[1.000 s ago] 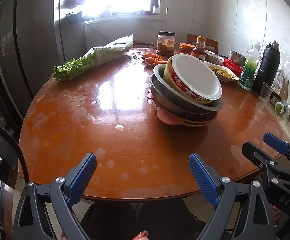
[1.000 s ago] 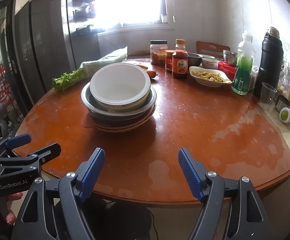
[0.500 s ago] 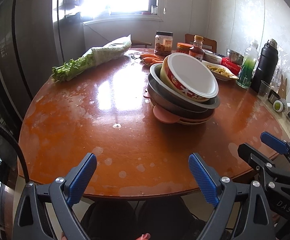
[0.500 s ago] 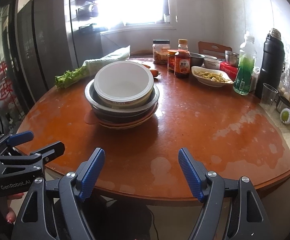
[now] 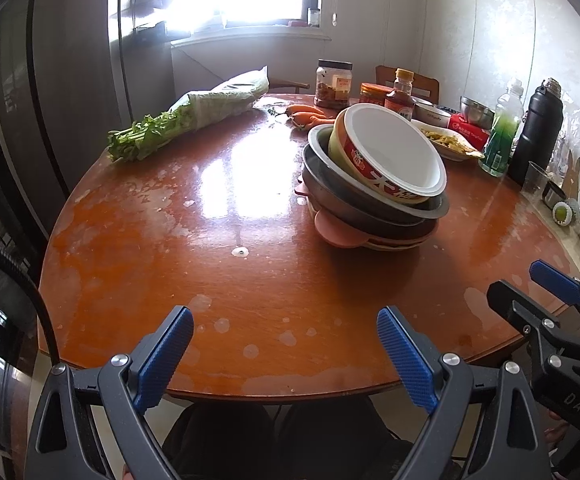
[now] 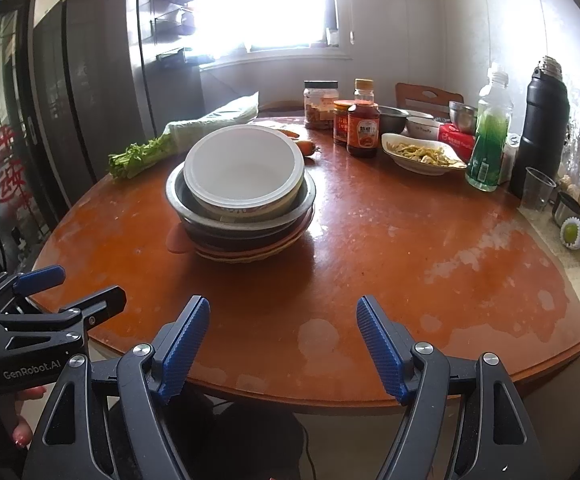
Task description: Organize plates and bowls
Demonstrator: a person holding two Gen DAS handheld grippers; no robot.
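Note:
A stack of dishes stands on the round wooden table [image 5: 149, 240]. On top is a white bowl with a red printed outside [image 5: 394, 152], tilted inside a steel basin [image 5: 370, 204]. Under it lie dark and pink plates [image 5: 338, 236]. The stack also shows in the right wrist view, with the white bowl [image 6: 243, 168] and the steel basin [image 6: 181, 204]. My left gripper [image 5: 285, 348] is open and empty at the table's near edge. My right gripper [image 6: 281, 340] is open and empty, also at the near edge, right of the left one.
Bagged celery [image 5: 185, 124] and carrots [image 5: 304, 114] lie at the back. Jars and a sauce bottle [image 6: 364, 120], a dish of food [image 6: 422, 154], a green bottle [image 6: 488, 140], a black flask [image 6: 542, 120] and a plastic cup [image 6: 536, 188] stand at the back right.
Both grippers have drawn back slightly toward the near edge and stayed open. The stack of dishes has not moved.

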